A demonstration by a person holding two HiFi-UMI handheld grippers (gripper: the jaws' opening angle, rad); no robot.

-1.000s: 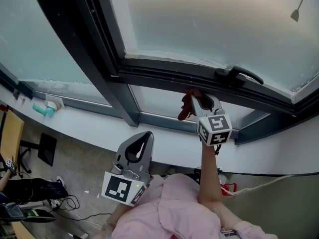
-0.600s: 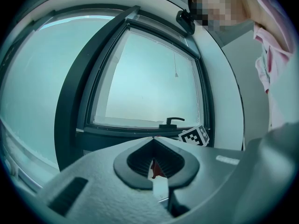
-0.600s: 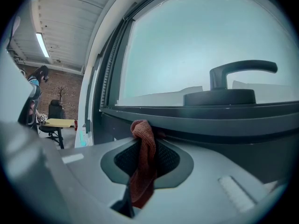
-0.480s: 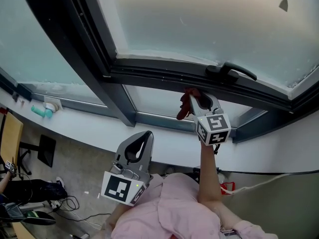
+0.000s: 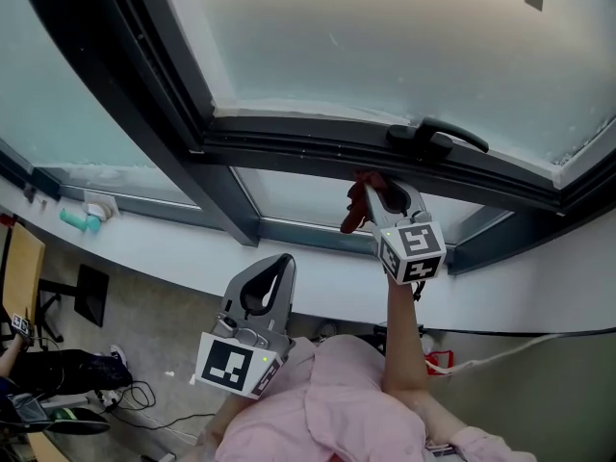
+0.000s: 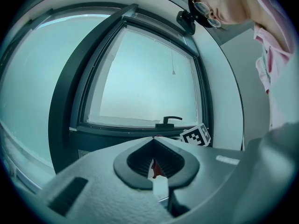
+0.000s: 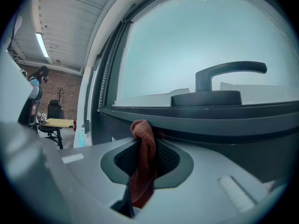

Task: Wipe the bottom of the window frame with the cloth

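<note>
at window frame bottom: cloth pinched in right gripper, touching frame; left gripper jaws together.

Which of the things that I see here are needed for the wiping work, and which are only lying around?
For the job:
- red cloth, pinched in the shut right tongs
- bottom rail of the window frame

Not in use:
- left tongs, shut and empty
- window handle
- teal object on the sill
- cables on the floor
</note>
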